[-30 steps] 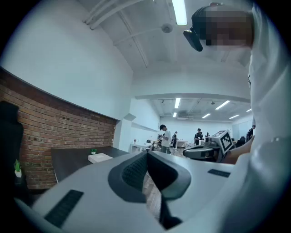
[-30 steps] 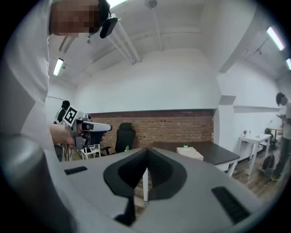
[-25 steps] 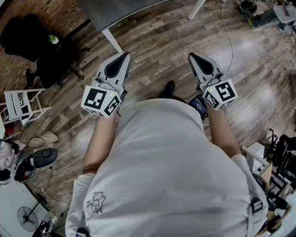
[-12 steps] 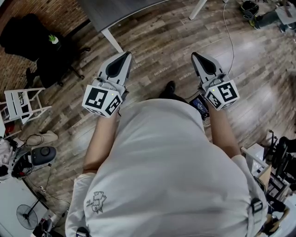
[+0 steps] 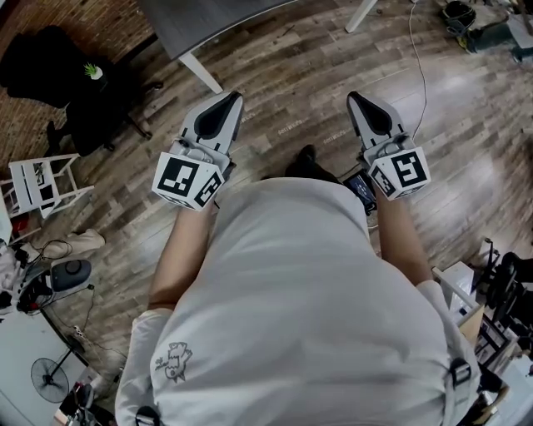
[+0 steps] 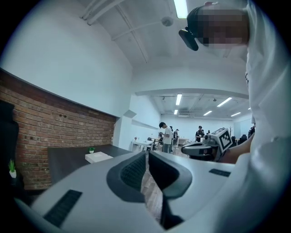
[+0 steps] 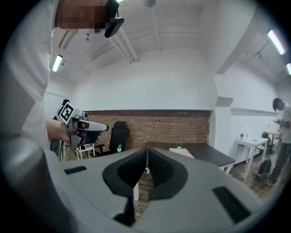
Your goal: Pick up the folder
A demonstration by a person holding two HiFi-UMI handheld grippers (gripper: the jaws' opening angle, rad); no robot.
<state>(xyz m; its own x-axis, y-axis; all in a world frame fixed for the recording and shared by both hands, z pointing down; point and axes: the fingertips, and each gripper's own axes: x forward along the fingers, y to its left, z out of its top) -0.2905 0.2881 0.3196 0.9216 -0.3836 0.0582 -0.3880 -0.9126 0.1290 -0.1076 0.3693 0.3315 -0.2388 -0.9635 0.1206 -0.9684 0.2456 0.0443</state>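
Observation:
A flat white folder (image 6: 98,157) lies on a dark table (image 6: 68,161); the right gripper view shows this folder (image 7: 182,152) beside a small potted plant. The head view catches only the table's near edge (image 5: 200,17), not the folder. I hold both grippers level over the wooden floor, pointing at the table and well short of it. The left gripper (image 5: 231,96) (image 6: 147,154) has its jaws just starting to open, tips still almost together, nothing between them. The right gripper (image 5: 351,96) (image 7: 147,149) is shut and empty.
A black office chair (image 5: 75,91) and a white folding chair (image 5: 37,187) stand at the left by the brick wall. A cable (image 5: 416,58) runs across the floor at the right. Several people (image 6: 167,136) stand far off. A white side table (image 7: 248,150) is at the right.
Both grippers and the person have moved a little forward toward the dark table. The things on the floor at the left have slid back in the head view.

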